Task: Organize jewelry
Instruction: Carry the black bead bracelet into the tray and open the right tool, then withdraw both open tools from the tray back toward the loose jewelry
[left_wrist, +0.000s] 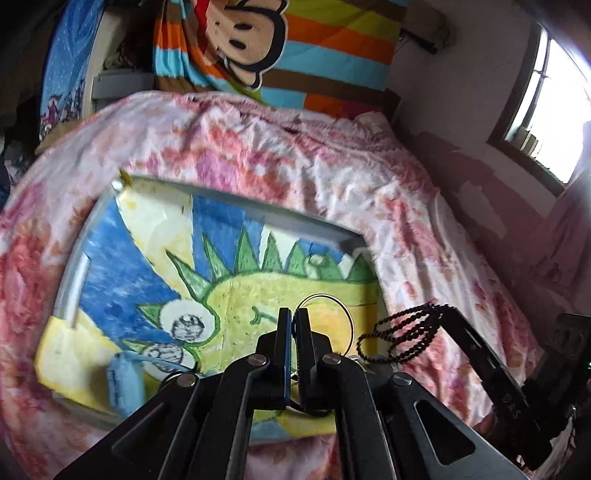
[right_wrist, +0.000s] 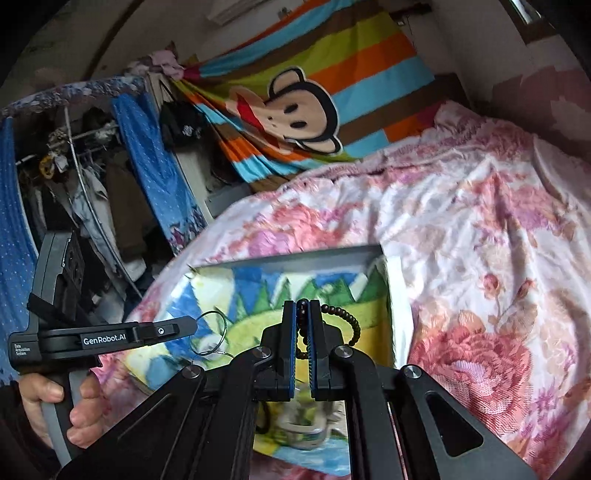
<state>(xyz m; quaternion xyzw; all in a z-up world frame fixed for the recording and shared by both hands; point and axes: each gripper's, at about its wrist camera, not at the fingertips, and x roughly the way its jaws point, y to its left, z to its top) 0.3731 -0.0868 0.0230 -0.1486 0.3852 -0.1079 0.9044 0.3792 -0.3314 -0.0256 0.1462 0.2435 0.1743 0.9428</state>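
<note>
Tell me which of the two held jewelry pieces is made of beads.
The dark beaded bracelet, clamped in the right hand-held gripper. The other piece, in the left hand-held gripper, is a thin plain metal bangle with no beads.

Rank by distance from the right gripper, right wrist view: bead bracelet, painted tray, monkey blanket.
1. bead bracelet: pinched in the right gripper.
2. painted tray: on the floral bedspread, just beyond and below the fingertips.
3. monkey blanket: hanging at the far end.
</note>
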